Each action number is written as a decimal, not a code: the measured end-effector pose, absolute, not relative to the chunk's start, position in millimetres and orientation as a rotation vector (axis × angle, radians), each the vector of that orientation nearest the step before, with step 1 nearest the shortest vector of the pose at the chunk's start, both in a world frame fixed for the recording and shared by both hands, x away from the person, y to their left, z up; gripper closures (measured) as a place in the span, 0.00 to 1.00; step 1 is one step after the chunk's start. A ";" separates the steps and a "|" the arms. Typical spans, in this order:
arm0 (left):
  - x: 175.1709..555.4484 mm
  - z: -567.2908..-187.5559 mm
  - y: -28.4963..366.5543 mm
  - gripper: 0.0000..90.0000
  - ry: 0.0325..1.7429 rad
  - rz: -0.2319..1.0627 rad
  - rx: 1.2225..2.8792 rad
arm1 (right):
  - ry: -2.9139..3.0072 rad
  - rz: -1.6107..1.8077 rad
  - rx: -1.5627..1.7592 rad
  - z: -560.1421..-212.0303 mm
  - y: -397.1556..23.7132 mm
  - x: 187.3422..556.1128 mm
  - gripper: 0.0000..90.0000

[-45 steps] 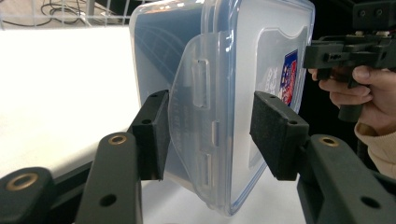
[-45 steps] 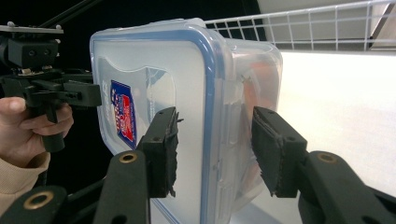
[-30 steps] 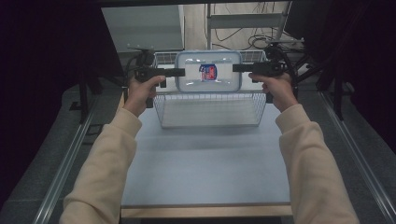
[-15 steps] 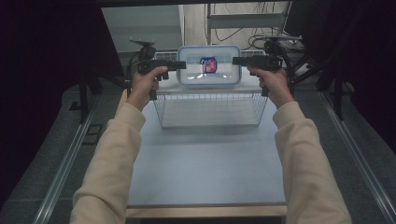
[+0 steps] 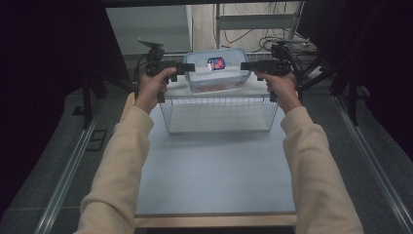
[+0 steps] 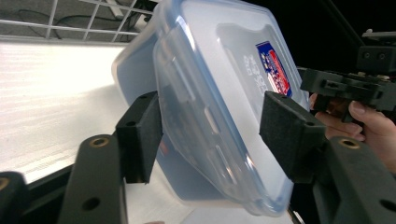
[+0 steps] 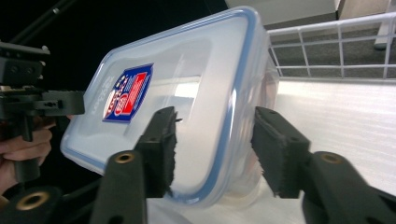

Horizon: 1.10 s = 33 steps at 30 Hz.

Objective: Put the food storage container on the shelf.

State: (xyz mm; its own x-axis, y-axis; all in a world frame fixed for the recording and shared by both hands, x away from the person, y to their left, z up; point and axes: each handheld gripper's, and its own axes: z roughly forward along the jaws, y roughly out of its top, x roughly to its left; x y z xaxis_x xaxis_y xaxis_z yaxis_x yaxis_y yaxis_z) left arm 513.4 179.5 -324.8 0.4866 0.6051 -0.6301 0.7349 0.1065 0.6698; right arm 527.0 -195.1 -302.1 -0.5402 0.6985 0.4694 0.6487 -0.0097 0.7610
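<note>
The padded fingers (image 6: 140, 135) of the left gripper (image 6: 212, 133) sit on either side of the end of a clear plastic container (image 6: 219, 93), one pad against its underside and the other over the lid. In the right gripper view, the right gripper (image 7: 212, 149) does the same at the opposite end, its fingers (image 7: 161, 149) straddling the blue-rimmed lid edge. Both grippers appear clenched on the container, though the exact contact of the pads is hard to judge through the clear plastic.

The gripper views show a red and blue label (image 7: 127, 92) on the lid and, beyond the container, the other hand with its gripper. From the high view, two cream sleeves (image 5: 117, 165) reach forward from the near edge over a pale table (image 5: 214, 175). The left hand (image 5: 153, 87) and right hand (image 5: 281, 87) hold the grippers level, with the container (image 5: 217, 68) held between them in the air, above the far side of a wire basket (image 5: 219, 114) that stands on the far part of the table.

Beyond the table, cables (image 5: 253, 36) lie on the floor, with dark stand legs (image 5: 341, 73) to the far right.
</note>
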 end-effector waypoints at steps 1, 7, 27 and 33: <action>513.5 -324.9 179.6 0.40 1.200 -0.125 1.584 | 2.172 1.617 1.484 -302.4 -194.6 527.0 0.54; 511.1 -320.6 172.1 0.34 1.224 -0.014 1.610 | 2.169 1.618 1.480 -304.3 -196.6 525.7 0.52; 461.0 -298.4 182.9 0.23 1.119 0.095 1.578 | 2.141 1.675 1.273 -286.9 -213.5 484.0 0.40; 425.1 -303.7 180.6 0.23 1.096 0.144 1.631 | 2.177 1.679 1.197 -295.1 -222.7 458.2 0.38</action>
State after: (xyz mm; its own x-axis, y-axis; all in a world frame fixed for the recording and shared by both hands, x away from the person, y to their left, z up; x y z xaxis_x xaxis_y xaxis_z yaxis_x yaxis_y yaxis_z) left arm 425.1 180.6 -303.7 0.5630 0.7067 -0.4285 0.5719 0.0412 0.8193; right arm 458.2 -222.7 -295.1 -0.6724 0.6569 0.3411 0.4968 0.0589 0.8659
